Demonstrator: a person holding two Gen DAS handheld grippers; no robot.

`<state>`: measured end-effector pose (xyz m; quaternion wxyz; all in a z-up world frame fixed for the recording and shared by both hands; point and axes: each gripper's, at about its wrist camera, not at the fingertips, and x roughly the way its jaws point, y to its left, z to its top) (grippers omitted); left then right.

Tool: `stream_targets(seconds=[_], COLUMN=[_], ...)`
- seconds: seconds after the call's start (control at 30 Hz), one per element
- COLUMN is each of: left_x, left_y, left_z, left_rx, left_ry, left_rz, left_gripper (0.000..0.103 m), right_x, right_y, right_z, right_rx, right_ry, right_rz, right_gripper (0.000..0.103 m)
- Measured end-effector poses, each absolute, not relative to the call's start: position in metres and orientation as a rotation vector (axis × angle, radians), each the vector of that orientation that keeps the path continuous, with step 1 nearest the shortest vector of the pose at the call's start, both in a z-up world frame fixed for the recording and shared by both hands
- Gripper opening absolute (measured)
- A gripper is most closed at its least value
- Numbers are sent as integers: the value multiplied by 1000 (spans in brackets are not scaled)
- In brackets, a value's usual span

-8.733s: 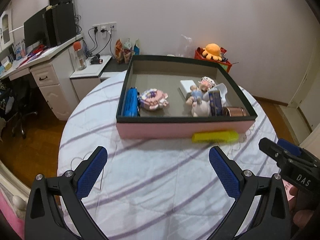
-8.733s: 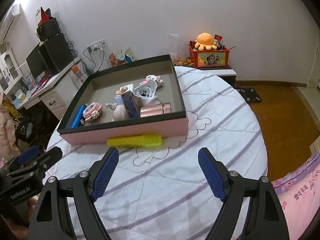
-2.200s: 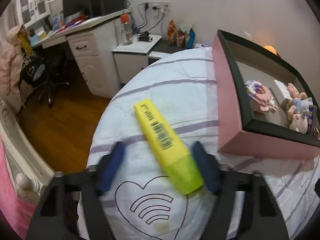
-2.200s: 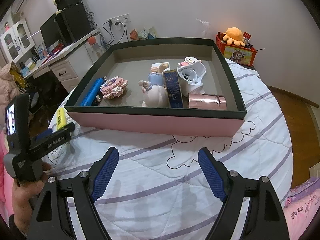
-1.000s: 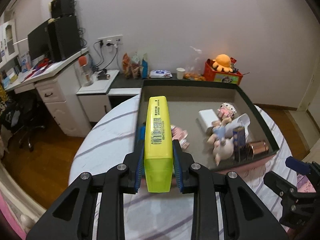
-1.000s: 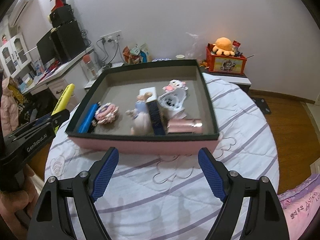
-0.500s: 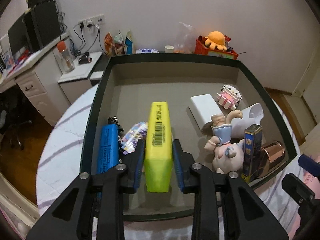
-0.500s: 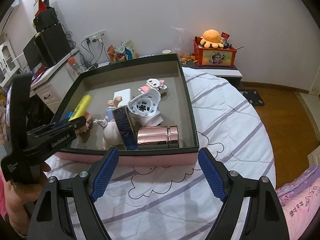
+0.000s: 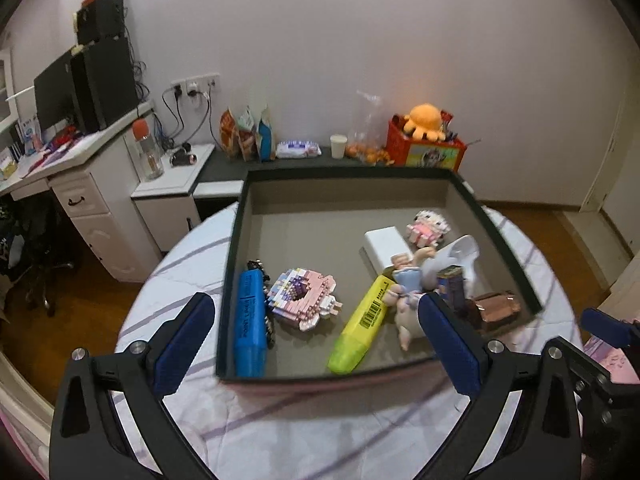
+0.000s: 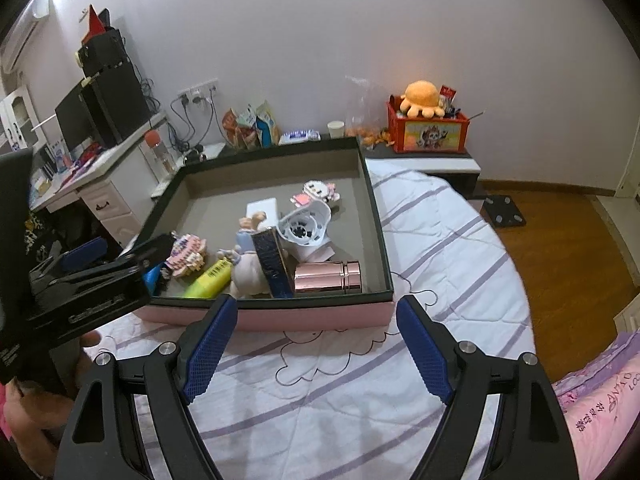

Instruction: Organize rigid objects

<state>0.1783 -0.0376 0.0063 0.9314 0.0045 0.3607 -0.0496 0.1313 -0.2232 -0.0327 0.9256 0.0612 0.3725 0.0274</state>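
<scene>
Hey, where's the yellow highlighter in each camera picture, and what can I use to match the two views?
Left wrist: the yellow highlighter lies diagonally on the box floor, lower centre, between the pink block toy and the figurine.
Right wrist: the highlighter is left of centre at the box's near wall, partly behind the left gripper.
Shared landmark: the rose-gold canister in the box's near right corner.

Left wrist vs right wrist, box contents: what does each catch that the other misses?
Left wrist only: the whole blue marker along the box's left wall, and the full length of the yellow highlighter. Right wrist only: the white fan's round grille, and the left gripper from outside, blocking that marker. Both: the box, pink block model, rose-gold cylinder, jaws open on both grippers.
</scene>
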Motion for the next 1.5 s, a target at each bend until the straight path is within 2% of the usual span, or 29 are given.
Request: stream_targets(seconds=[0.37,0.93,1.5], left_x=[73,-53,-50], left_y=[-18,6,-6], left_z=[47,49,39], left_rx=[3,-22,-5], left_ry=[669,598,623], left_rz=[-77,-9,-45], left_gripper=[103,103,103], right_x=[64,-46,-62], right_y=[-209,-183,-171], right_z=[6,16,11], right_rx=[104,78,65], right_ry=[651,530,495], right_rz=[60,52,59], right_gripper=[83,83,83])
